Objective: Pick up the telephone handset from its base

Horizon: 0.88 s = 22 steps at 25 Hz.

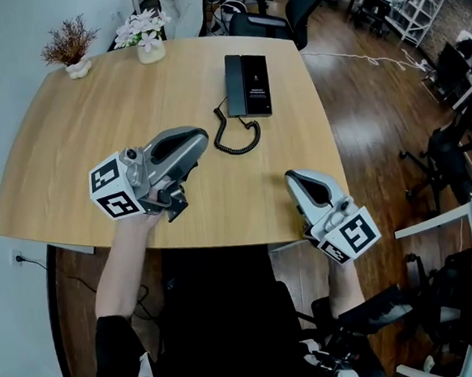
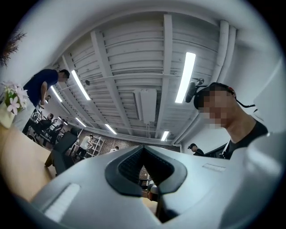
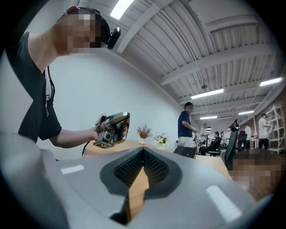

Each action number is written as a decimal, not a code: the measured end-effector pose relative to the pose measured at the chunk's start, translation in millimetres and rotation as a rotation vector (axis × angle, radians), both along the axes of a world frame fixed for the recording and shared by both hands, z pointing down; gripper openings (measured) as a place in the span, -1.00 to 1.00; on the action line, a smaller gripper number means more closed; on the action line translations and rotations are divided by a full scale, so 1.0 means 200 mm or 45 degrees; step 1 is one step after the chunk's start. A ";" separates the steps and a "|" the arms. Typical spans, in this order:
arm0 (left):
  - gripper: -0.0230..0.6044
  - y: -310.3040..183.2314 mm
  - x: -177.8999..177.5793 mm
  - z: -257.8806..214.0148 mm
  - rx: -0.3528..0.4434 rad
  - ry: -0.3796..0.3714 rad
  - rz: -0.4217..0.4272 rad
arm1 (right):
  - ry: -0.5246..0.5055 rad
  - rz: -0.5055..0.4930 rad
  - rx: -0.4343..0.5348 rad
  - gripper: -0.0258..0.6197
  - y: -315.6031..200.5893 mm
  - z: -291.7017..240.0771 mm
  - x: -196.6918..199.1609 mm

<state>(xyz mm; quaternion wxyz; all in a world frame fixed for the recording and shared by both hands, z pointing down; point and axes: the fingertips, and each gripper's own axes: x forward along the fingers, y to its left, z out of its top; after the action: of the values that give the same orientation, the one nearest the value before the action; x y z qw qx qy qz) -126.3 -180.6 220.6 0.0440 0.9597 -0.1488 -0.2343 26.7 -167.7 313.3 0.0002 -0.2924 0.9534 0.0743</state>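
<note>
The black telephone (image 1: 252,85) lies at the far middle of the wooden table (image 1: 71,156), with its handset (image 1: 233,84) resting on the left side of the base. A coiled cord (image 1: 236,135) loops toward me. My left gripper (image 1: 202,137) hovers over the table just left of the cord, jaws shut and empty, tilted up toward the ceiling in the left gripper view (image 2: 144,148). My right gripper (image 1: 294,177) is at the table's near edge on the right, also shut and empty (image 3: 143,151). A dark box (image 3: 185,151) on the table there looks like the phone.
A dried plant in a white pot (image 1: 70,50) and a vase of white flowers (image 1: 147,36) stand at the table's far left. Office chairs (image 1: 287,9) sit behind the table and others (image 1: 444,151) to the right. People stand in the background (image 3: 187,123).
</note>
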 end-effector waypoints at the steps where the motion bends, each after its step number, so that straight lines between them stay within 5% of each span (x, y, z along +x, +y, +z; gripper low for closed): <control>1: -0.92 -0.05 0.00 0.00 -0.021 -0.009 -0.012 | 0.009 0.002 -0.001 -0.91 -0.04 0.00 -0.01; 8: -0.92 -0.47 -0.03 0.03 -0.125 -0.120 -0.118 | 0.087 0.020 0.015 -0.91 -0.34 -0.03 -0.06; 12: -0.92 -0.79 -0.06 0.14 -0.274 -0.168 -0.195 | 0.082 0.069 0.037 -0.91 -0.54 -0.11 -0.06; 16: -0.55 -1.03 -0.07 0.31 -0.438 -0.189 -0.241 | 0.051 0.134 0.019 -0.91 -0.73 -0.11 -0.05; 22: -0.48 -1.26 -0.09 0.47 -0.549 -0.242 -0.288 | 0.071 0.306 -0.032 -0.91 -0.91 0.01 0.04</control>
<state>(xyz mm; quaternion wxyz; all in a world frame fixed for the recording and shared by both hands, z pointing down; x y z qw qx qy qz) -144.9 -432.7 313.8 0.2067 0.9231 -0.3052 -0.1094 34.6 -350.5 315.1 -0.0389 -0.4024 0.9120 0.0698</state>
